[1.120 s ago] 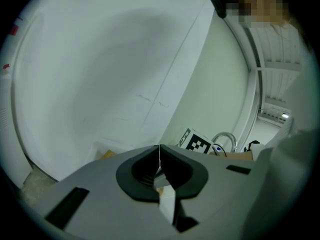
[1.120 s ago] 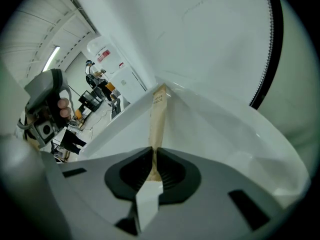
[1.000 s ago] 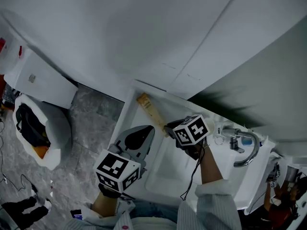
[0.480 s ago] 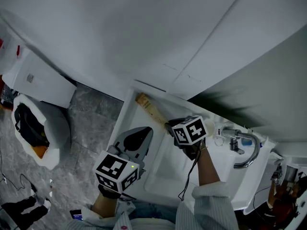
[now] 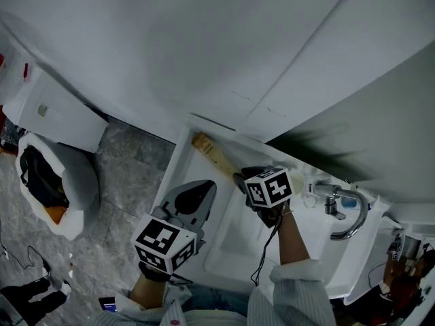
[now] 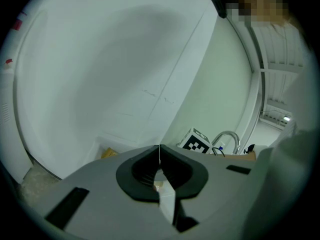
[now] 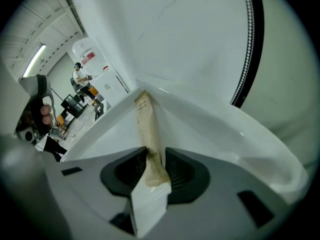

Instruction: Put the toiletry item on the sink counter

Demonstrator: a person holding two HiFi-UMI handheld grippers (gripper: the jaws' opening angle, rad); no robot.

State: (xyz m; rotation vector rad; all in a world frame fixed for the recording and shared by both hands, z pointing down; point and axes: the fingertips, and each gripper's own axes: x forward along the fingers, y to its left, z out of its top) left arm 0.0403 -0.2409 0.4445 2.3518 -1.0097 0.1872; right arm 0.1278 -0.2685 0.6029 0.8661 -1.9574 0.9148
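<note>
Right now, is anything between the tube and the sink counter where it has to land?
Nothing visible. The tube lies along the sink counter at its back ledge, apparently resting on it. Its near end sits between the jaws of the right gripper, which are opening.

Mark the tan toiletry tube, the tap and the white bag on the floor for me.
tan toiletry tube [image 5: 214, 155], head view, the middle of its length.
tap [image 5: 332, 205], head view, its upright body.
white bag [image 5: 85, 182], head view, its pale outer side.

R gripper [image 7: 156, 158] jaws now opening wider round tube [image 7: 144, 118].
</note>
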